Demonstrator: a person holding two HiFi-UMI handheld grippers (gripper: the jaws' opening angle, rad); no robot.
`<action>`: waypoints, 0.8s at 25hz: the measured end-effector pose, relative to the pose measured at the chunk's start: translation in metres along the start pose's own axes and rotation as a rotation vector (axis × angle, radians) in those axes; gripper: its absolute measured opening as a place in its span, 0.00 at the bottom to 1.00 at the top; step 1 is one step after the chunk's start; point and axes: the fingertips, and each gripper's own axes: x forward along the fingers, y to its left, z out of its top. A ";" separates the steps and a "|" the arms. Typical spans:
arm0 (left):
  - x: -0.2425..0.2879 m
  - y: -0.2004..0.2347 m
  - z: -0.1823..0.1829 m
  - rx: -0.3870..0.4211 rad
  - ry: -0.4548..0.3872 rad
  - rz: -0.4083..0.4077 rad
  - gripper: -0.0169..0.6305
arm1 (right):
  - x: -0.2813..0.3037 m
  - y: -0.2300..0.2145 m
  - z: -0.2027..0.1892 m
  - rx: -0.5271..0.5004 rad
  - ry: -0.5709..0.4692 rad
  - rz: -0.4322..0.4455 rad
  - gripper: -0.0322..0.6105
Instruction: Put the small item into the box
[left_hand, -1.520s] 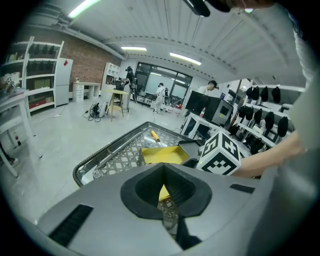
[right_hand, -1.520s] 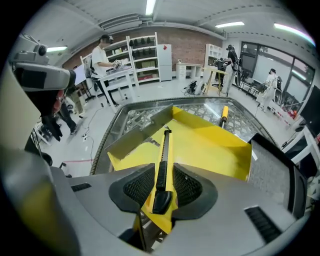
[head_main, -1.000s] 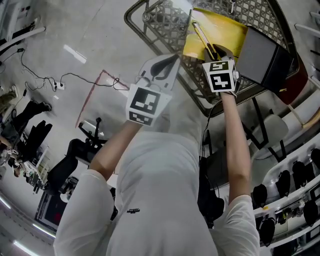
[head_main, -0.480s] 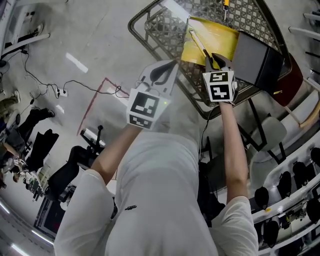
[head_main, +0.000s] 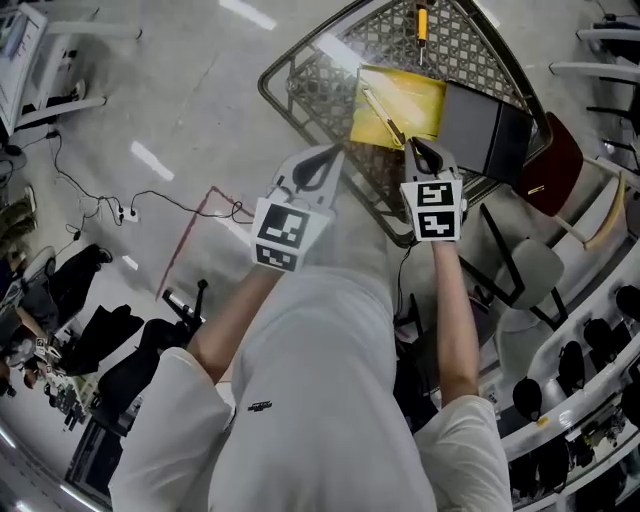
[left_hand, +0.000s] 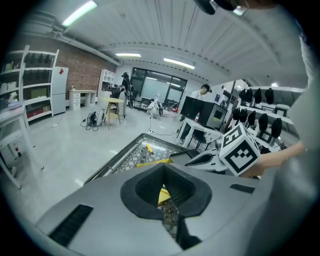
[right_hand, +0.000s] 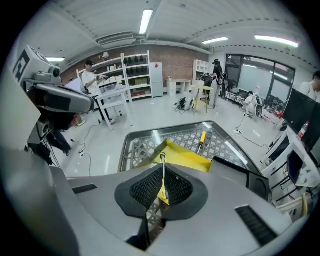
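The right claw (head_main: 418, 152) is closing its jaws tight onto the slim yellow item (head_main: 383, 117), which is lying on the yellow sheet (head_main: 415, 95) beside the dark box (head_main: 480, 125), so the lift toward that box is becoming possible.

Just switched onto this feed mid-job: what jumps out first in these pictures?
The right gripper draws the eye: its jaws are closing on a thin tool between them, over the yellow box on the mesh table. A black box sits right of the yellow one, and a screwdriver lies at the table's far end. The left gripper hangs beside the right one, shut and empty.
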 end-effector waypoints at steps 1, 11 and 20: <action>-0.004 -0.002 0.004 0.002 -0.006 0.001 0.03 | -0.009 0.001 0.005 0.001 -0.015 -0.003 0.06; -0.045 -0.019 0.051 0.026 -0.085 -0.012 0.03 | -0.095 0.006 0.052 0.038 -0.195 -0.063 0.05; -0.076 -0.032 0.087 0.049 -0.173 -0.025 0.03 | -0.173 0.000 0.092 0.180 -0.396 -0.147 0.05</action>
